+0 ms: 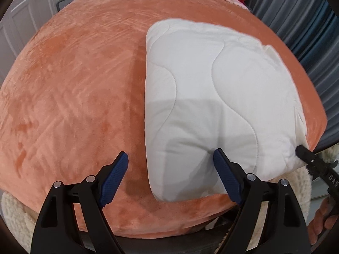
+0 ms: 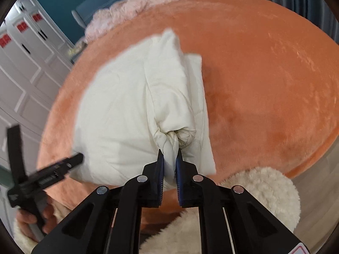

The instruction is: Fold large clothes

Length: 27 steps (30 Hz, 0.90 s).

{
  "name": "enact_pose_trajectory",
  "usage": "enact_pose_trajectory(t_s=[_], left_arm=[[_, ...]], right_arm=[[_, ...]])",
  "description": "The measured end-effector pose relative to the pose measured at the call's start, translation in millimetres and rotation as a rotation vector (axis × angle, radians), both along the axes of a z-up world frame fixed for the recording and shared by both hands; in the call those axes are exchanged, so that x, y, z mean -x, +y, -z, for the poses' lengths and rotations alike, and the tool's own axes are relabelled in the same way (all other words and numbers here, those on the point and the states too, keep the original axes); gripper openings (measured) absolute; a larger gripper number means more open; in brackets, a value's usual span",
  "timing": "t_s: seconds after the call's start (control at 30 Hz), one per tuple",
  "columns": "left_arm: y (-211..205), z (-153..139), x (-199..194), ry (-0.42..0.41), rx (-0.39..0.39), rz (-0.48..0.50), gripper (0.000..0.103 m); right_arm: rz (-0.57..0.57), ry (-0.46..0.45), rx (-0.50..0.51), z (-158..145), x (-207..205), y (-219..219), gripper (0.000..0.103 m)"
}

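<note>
The right gripper [image 2: 170, 158], low in frame, pinches a bunched corner of the white quilt [image 2: 131, 110]; the left gripper [image 1: 170, 167] hangs spread and empty above its near edge. The quilt lies folded, centre-right on the orange bed [image 1: 74, 95]. The fold appears nearly finished; next, squaring corners. Bare bed stretches leftward.

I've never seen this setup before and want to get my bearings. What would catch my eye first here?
A puffy white quilt, folded into a thick block, lies on a wide orange plush bedspread, towards its right side in the left tool's view. The right tool is shut on a bunched fold at the quilt's near edge. The left tool hangs open above the quilt's near left corner, gripping nothing.
</note>
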<state>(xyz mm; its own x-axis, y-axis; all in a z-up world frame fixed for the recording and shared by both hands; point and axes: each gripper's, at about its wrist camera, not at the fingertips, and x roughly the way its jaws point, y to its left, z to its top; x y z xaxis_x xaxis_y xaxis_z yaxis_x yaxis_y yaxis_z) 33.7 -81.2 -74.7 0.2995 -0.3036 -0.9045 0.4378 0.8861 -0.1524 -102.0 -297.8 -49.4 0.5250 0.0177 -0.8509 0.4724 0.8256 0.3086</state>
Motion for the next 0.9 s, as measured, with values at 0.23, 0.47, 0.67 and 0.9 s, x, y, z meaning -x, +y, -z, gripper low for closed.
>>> enact_pose_trajectory(t_s=[0.23,0.47,0.67,0.9], left_arm=[[-9.3,5.9,5.2,-0.031,-0.057,0.015,0.081],[-13.5,10.1,7.5,-0.041,-0.070,0.002,0.084],[-14.5,6.4,10.3,-0.068,-0.083,0.005,0.086],[3.7,-35.6,-9.0,-0.057,0.076,-0.022,0.087]], right_arm=[[-0.006,0.103,0.041,29.0,-11.1,8.3,0.009],[-0.020,0.139,0.058,37.4,-25.7,14.2,0.009],[-0.016,0.108,0.030,30.7,-15.9,14.6,0.014],[0.064,-0.080,-0.024,-33.4,0.1,-24.1,0.055]])
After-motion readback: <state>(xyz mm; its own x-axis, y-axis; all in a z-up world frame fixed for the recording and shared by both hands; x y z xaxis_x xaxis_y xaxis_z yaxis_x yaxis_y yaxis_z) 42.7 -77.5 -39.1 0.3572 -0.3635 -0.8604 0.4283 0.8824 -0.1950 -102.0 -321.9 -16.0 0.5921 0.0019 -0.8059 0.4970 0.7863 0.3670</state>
